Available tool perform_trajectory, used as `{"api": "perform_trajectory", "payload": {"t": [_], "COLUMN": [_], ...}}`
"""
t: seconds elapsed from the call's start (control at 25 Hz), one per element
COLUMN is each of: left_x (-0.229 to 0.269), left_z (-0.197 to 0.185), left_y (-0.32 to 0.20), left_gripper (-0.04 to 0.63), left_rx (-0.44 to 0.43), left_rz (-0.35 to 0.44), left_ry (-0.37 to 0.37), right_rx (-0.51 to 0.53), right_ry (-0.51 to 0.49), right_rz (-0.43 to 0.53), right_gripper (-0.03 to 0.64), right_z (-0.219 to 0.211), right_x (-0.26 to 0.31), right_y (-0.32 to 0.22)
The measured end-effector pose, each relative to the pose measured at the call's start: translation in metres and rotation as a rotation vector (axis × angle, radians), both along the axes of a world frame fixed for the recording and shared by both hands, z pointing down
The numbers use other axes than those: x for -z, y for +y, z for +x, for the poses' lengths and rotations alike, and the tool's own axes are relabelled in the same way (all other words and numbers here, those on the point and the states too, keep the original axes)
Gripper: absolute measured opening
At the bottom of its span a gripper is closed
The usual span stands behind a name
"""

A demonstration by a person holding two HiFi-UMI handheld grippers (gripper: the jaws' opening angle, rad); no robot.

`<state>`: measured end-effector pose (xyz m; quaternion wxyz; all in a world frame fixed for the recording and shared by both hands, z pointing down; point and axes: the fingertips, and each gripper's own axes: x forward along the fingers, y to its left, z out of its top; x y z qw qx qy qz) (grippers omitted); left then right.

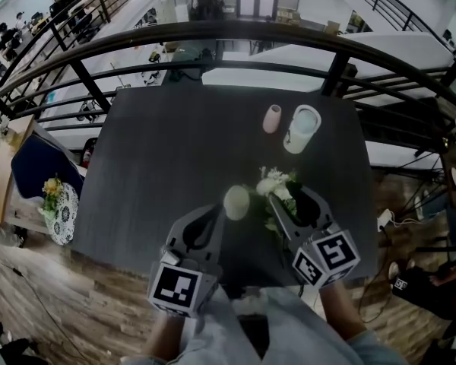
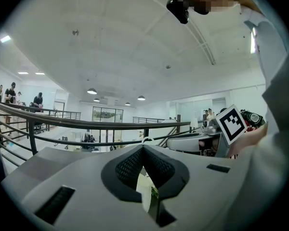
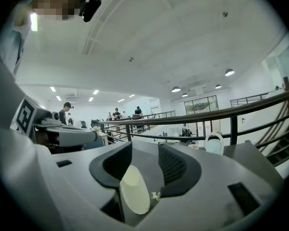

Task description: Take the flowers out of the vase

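Flowers point(image 1: 276, 182) lie just left of my right hand-held gripper point(image 3: 145, 146), stems running near-to-far between it and the vase point(image 1: 236, 201), its jaws partly apart, holding nothing.

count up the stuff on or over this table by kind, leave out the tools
cream vase: 1
flower bunch: 1
pink cup: 1
white jug: 1
total: 4
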<state>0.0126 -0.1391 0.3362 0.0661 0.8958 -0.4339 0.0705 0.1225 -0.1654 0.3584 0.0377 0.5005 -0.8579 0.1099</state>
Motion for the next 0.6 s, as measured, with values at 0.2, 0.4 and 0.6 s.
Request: {"api": "perform_trajectory", "payload": {"t": [0.2,0.4,0.6], "left_x": [0.007,0.009,0.012], "left_z": [0.001,0.001,0.001], "left_y": [-0.002,-0.002,-0.003], "left_gripper": [0.0,0.0,0.0], "left_rx": [-0.002,-0.004,-0.004], "left_rz": [0.021,0.029,0.033], "left_ry": [0.008,0.006,0.011], "right_rx": [0.02,0.035,0.021], "right_ry": [0.002,-0.023,-0.035], "right_rz": [0.065,0.102,0.128], "right_gripper": [0.14,0.073,0.0], "right_z": [-0.008,-0.015,-0.016], "right_x": [0.021,0.035,0.046], "right_y": [0.008,0.012,0.014]}}
